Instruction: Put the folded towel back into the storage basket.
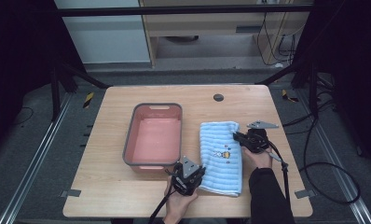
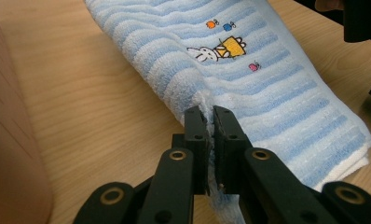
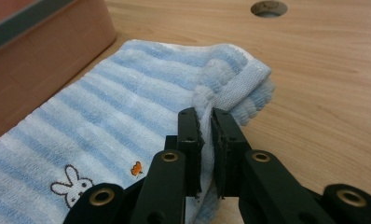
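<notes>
A folded blue-and-white striped towel (image 1: 221,156) lies on the wooden table (image 1: 109,191), just to the right of a pink bin with a grey rim (image 1: 132,133), lengthwise from near to far. A small embroidered rabbit motif (image 2: 217,49) sits near the towel's middle. The left hand-held gripper (image 1: 200,171), held in the person's left hand (image 1: 179,198), is at the towel's near left edge; in the left gripper view its jaws are nearly closed, with a pinch of the towel's edge between them (image 2: 210,123). The right hand-held gripper (image 1: 237,136), held in the right hand (image 1: 258,158) with a dark sleeve (image 1: 267,196) behind it, is at the towel's far right edge; in the right gripper view its jaws are likewise nearly closed on a bunched fold of towel hem (image 3: 207,122). The towel corner just ahead of the right jaws is slightly raised and rumpled (image 3: 242,84); the rest of the towel rests flat on the table. A round hole (image 1: 218,97) in the table lies beyond the towel, well apart from it. A cable (image 1: 323,168) trails from the right gripper off the table's right side.
</notes>
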`<state>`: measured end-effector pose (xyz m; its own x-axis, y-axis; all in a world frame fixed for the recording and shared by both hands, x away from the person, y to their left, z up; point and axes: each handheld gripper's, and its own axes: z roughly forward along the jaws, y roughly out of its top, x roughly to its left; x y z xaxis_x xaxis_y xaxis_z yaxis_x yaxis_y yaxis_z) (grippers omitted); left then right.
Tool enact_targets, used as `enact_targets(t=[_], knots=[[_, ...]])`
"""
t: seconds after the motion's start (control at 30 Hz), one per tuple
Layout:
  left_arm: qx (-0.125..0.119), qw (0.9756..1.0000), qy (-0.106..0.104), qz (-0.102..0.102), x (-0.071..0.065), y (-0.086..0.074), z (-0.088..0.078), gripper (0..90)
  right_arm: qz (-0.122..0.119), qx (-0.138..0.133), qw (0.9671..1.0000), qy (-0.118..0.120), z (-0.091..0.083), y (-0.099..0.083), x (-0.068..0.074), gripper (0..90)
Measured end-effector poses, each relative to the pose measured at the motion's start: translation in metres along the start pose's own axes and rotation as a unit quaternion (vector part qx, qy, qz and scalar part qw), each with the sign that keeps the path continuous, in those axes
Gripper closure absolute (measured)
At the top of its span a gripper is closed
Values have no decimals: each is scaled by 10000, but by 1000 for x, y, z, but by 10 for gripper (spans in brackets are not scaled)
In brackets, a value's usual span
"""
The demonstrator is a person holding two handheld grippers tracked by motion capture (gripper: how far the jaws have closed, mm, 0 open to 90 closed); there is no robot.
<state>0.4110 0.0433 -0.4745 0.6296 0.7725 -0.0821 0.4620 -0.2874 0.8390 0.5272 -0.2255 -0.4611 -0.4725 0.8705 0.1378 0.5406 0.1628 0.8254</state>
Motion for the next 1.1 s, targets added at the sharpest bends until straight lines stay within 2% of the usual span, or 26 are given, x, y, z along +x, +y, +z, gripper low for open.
enact_targets(t=[0.07,0.37,0.47,0.77,1.1], knots=[[-101,9999,-72,45,1,4,-2,848,3,-60,10000,-7,-4,2,1,831],[-192,9997,-160,25,0,15,-13,849,-29,-318,9995,-39,-21,11,5,832],[-227,9997,-115,38,1,18,-17,849,-60,-377,9993,-51,-25,14,6,832],[-342,9993,-155,90,0,27,-27,848,-212,-504,9984,-105,-35,24,14,833],[-535,9984,-86,177,8,42,-46,849,-324,-727,9968,-119,-46,43,25,834]])
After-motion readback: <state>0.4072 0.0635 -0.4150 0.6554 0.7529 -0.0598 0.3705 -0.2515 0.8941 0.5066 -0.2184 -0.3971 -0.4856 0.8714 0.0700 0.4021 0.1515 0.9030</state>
